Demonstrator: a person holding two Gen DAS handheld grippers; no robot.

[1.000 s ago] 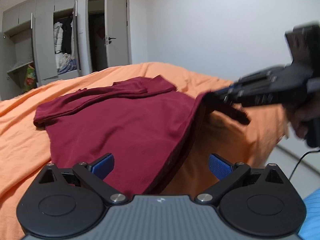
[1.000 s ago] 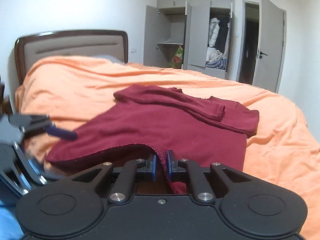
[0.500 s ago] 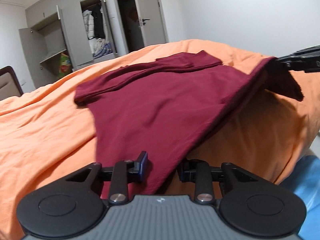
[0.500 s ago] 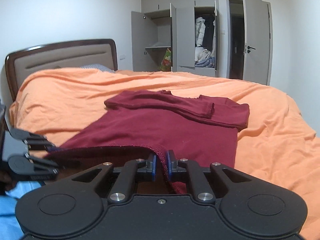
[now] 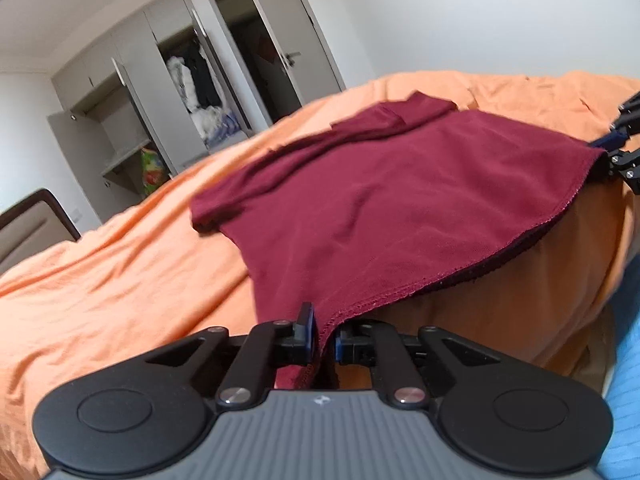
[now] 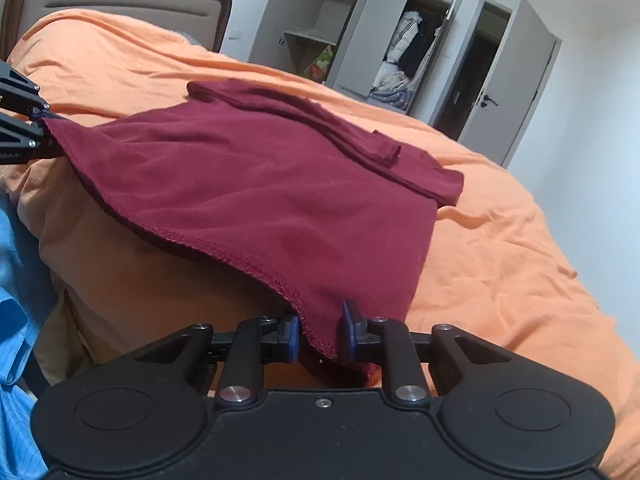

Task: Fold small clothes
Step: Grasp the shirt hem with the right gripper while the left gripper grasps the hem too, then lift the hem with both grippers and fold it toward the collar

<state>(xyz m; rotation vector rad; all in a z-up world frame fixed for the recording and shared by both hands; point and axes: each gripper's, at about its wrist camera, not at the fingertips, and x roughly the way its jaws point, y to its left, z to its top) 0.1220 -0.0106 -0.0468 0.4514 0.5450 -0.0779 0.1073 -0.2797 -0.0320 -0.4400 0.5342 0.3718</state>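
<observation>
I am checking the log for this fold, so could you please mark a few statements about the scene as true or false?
1. The left gripper is shut on the shirt hem. True.
2. The right gripper holds nothing. False: the hem sits between its fingers.
3. The shirt is blue. False: it is dark red.
4. The wardrobe doors stand open. True.
5. The bedcover is orange. True.

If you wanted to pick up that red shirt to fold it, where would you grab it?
By the stitched bottom hem, at its two corners, coming in from the foot of the bed. That edge hangs free over the bedside, so the tongs slip around it. The left tongs and right tongs each already pinch a corner of the shirt.
</observation>
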